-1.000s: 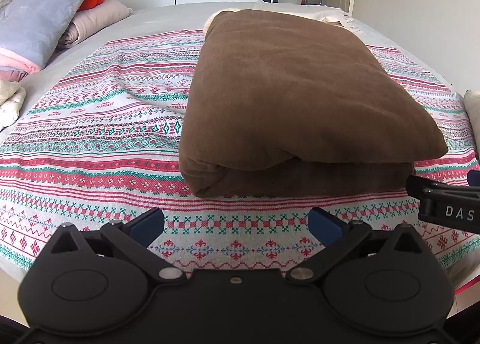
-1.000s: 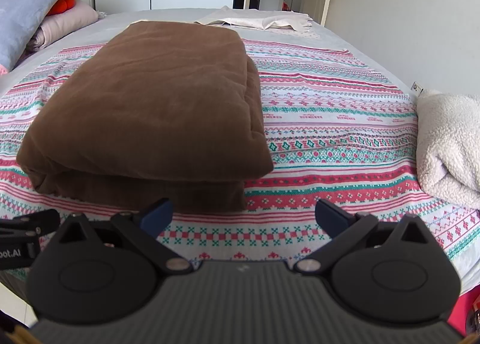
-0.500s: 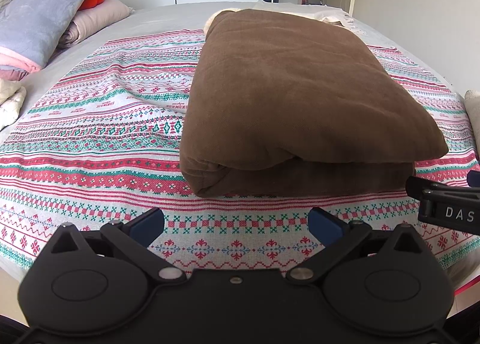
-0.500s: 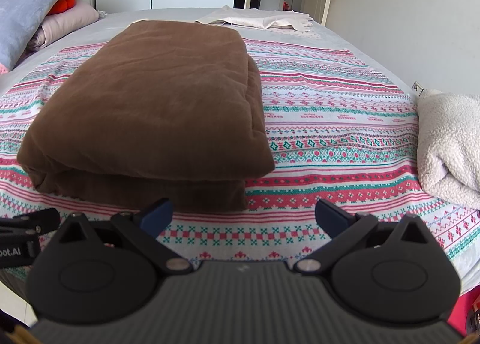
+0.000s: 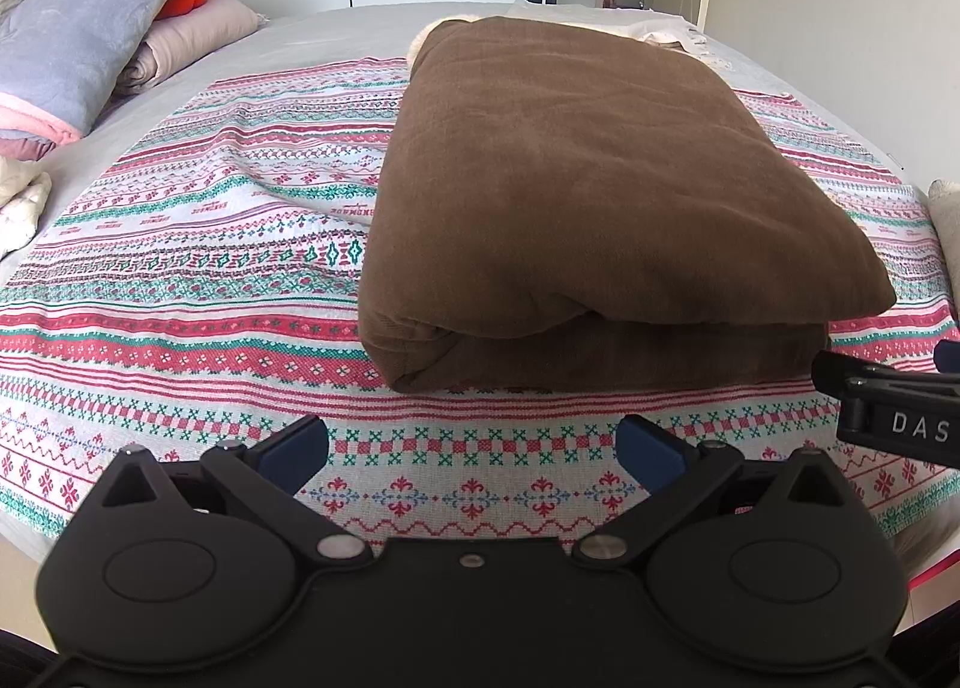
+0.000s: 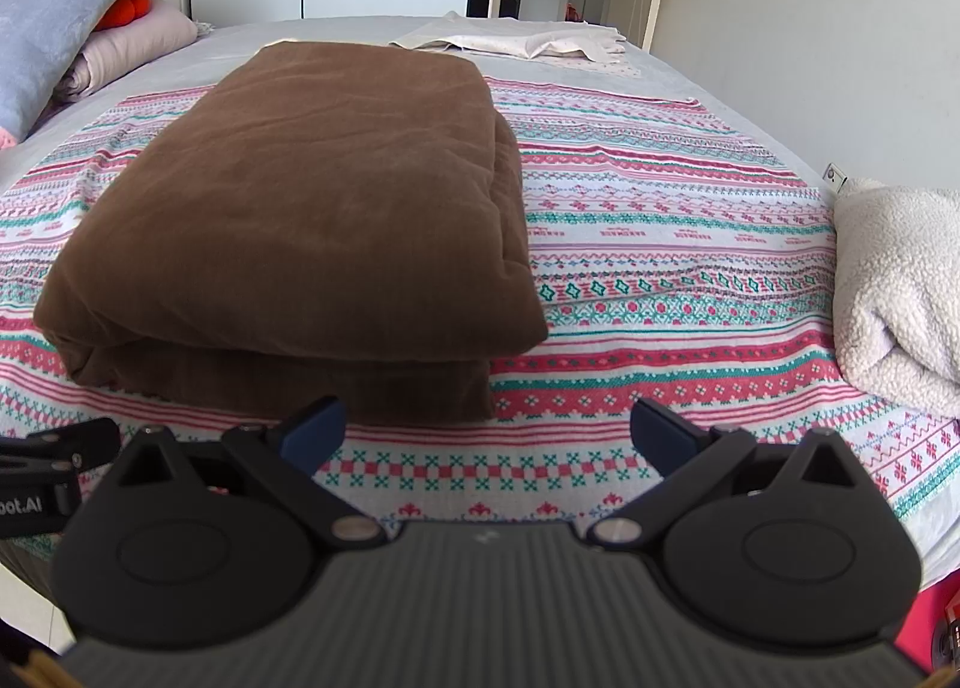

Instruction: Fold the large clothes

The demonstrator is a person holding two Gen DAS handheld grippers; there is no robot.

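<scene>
Left wrist view
Change: nothing moves between the earlier frames and this one; your left tongs (image 5: 471, 442) sit in the same spot and the scene holds still.
Left tongs: apart, both blue tips wide of each other, clamped on nothing, hovering over the near edge of the bed (image 5: 150, 292).
Brown blanket (image 5: 600, 196): folded into a thick stack, lying right of centre on the patterned cover, its doubled near edge facing you, apart from the tongs.
Right tongs: only the black side of that tool (image 5: 888, 406) shows at the right edge, just beside the stack's near right corner; you cannot tell its opening from here.
Far left: a pile of pillows (image 5: 102, 15) near the head of the bed.

Right wrist view
Change: again none; the framing matches the earlier frames.
Right tongs (image 6: 486, 433): apart, holding nothing, above the striped cover just short of the stack.
Brown blanket (image 6: 312, 196): left of centre here, layers squared, its right side showing stacked folds.
Left tool: a black piece (image 6: 54, 460) pokes in at the left edge.
Fleece throw (image 6: 894, 292): cream, bunched at the right edge of the bed, well apart from the stack.
White cloth (image 6: 528, 39): flat at the far end.

Meaning
Judgement: with both tools idle and the stack tidy, this piece looks finished; your next step is likely another item, perhaps the fleece.
</scene>
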